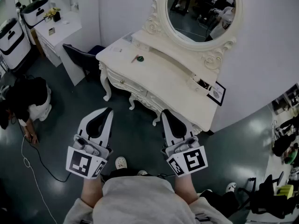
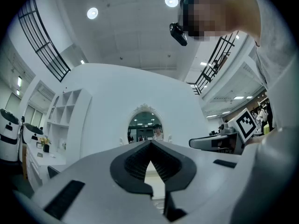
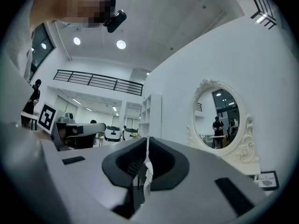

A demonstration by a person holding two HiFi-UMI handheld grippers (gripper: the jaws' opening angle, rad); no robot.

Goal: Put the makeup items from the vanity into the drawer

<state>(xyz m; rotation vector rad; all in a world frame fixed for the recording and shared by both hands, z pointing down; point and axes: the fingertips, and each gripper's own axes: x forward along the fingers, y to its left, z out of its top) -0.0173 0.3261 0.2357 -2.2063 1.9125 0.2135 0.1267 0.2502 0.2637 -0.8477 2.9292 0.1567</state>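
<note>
White cabinets (image 1: 56, 29) are seen at the far left of the head view, and a person (image 1: 28, 101) is crouched on the dark floor below them. A dark chair (image 1: 79, 57) is set just beside the left end of the vanity (image 1: 163, 80). The left gripper (image 1: 108, 110) is held low over the floor, short of the vanity and well apart from it. In the left gripper view its jaws (image 2: 150, 143) are seen closed tip to tip, with nothing between them. A small green and brown item (image 1: 137, 58) is left lying on the vanity top near its left end, and the drawer fronts below are seen closed. An oval mirror (image 1: 201, 8) is mounted at the back of the top. The right gripper (image 1: 164, 112) is held level with the left one, also short of the vanity. Its jaws (image 3: 147, 141) are pressed together and empty. A small framed card (image 1: 217, 93) is stood at the right end of the top.
</note>
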